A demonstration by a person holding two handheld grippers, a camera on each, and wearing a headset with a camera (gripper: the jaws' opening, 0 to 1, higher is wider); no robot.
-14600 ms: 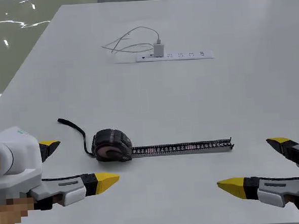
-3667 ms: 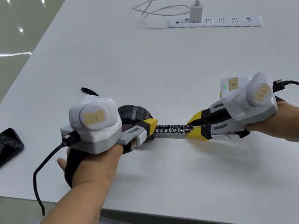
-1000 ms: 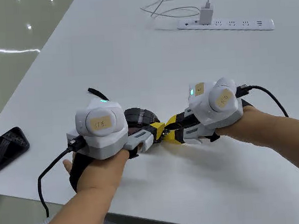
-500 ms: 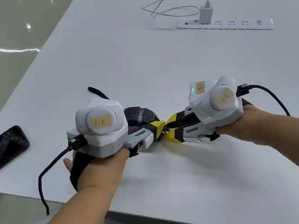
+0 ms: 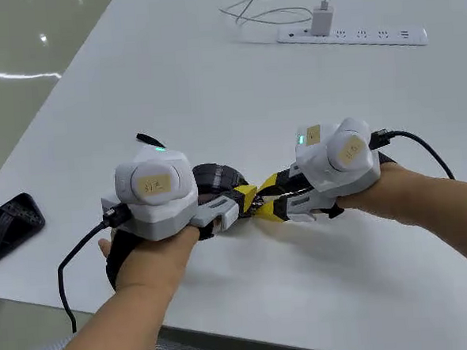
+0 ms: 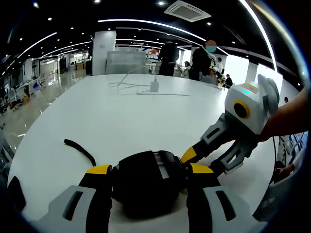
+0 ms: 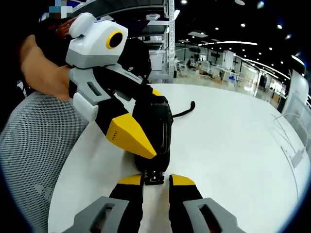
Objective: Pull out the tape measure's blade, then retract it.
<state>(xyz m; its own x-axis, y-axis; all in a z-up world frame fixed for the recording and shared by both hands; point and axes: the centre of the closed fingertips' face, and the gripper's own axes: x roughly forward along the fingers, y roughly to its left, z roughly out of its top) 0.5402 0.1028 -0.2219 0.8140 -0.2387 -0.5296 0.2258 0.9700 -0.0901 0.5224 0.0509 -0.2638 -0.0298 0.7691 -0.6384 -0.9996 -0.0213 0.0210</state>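
Note:
The black tape measure (image 5: 215, 178) rests on the white table (image 5: 212, 89) with my left gripper (image 5: 233, 201) shut on its case. In the left gripper view the case (image 6: 148, 187) sits between the yellow fingertips (image 6: 99, 169). My right gripper (image 5: 263, 198) faces it from the right, tips nearly touching the left one's. In the right gripper view the blade's end hook (image 7: 154, 176) is pinched in my right gripper (image 7: 155, 181), tight against the case (image 7: 156, 128). No length of blade shows. The black wrist strap (image 5: 146, 139) trails behind the case.
A white power strip (image 5: 352, 35) with a charger (image 5: 323, 17) and looped cable lies at the far side. A black phone (image 5: 6, 224) sits off the table's left edge. The table's near edge runs just under my hands. People stand in the background (image 6: 201, 56).
The right gripper has come left to the case. The short stretch of blade seen 3.7 s ago has gone in, leaving just the hook. The left gripper has stayed clamped on the case.

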